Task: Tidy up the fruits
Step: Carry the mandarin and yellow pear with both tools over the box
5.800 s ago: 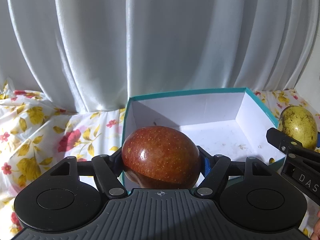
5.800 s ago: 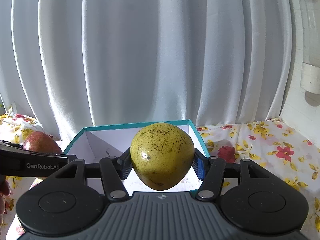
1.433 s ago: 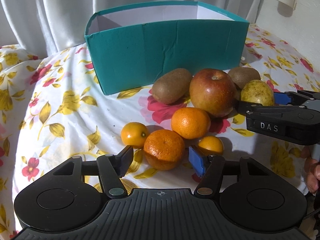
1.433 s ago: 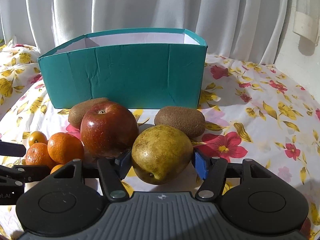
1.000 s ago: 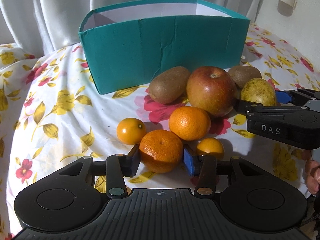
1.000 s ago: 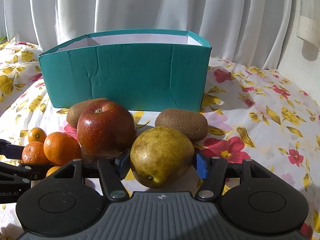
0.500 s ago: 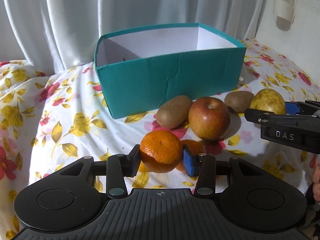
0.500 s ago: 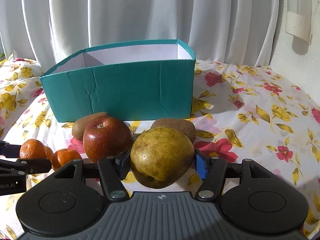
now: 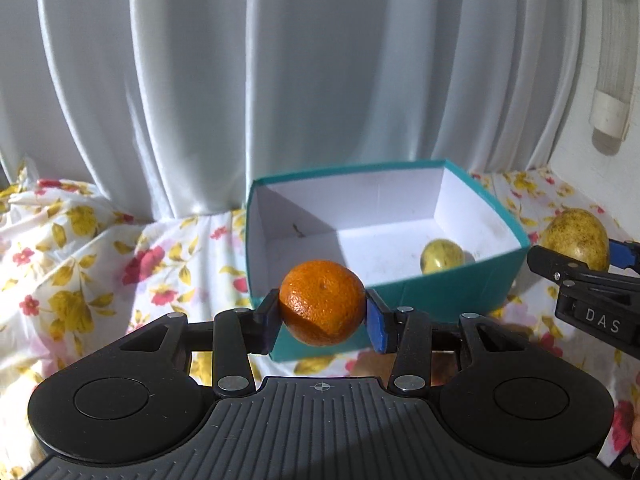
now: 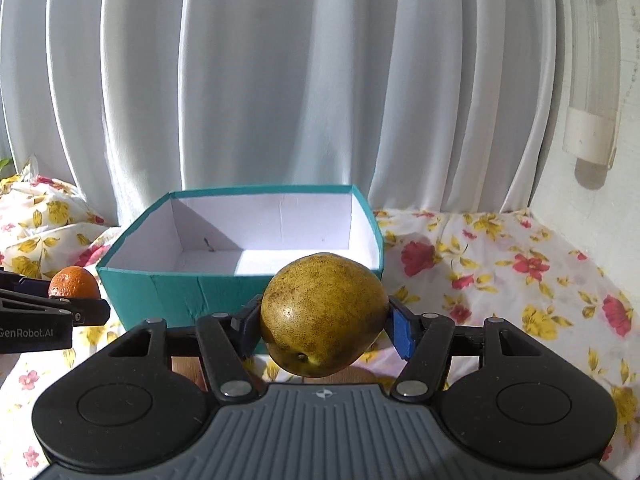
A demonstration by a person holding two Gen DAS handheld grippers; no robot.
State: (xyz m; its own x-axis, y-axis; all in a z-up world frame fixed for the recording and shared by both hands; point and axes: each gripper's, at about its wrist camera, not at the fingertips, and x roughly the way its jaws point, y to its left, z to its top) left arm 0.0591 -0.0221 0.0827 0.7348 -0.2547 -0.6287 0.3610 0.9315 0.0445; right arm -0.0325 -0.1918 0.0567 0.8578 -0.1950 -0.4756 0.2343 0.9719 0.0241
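White curtains hang behind a flowered cloth (image 9: 80, 264), and on it stands the teal box (image 9: 460, 284), open at the top with white inner walls. From the left: the left gripper (image 9: 322, 312) is closed on a mandarin (image 9: 322, 302), both pads pressed to its sides, held clear of the cloth just short of the box's near left corner. Inside the box, toward its right wall, lies a yellow-green fruit (image 9: 442, 256). Further right, the right gripper (image 10: 325, 322) clamps a speckled pear (image 10: 324, 314), its long axis running roughly across the jaws, held in front of the near wall, toward its right end. For both, the box opening lies ahead and below the fruit; I judge each must still carry forward over the near rim before release. Neither hand looks clearly nearer. Readable writing: "DAS" on the right gripper's side, "GenRobot.AI" on the left's.
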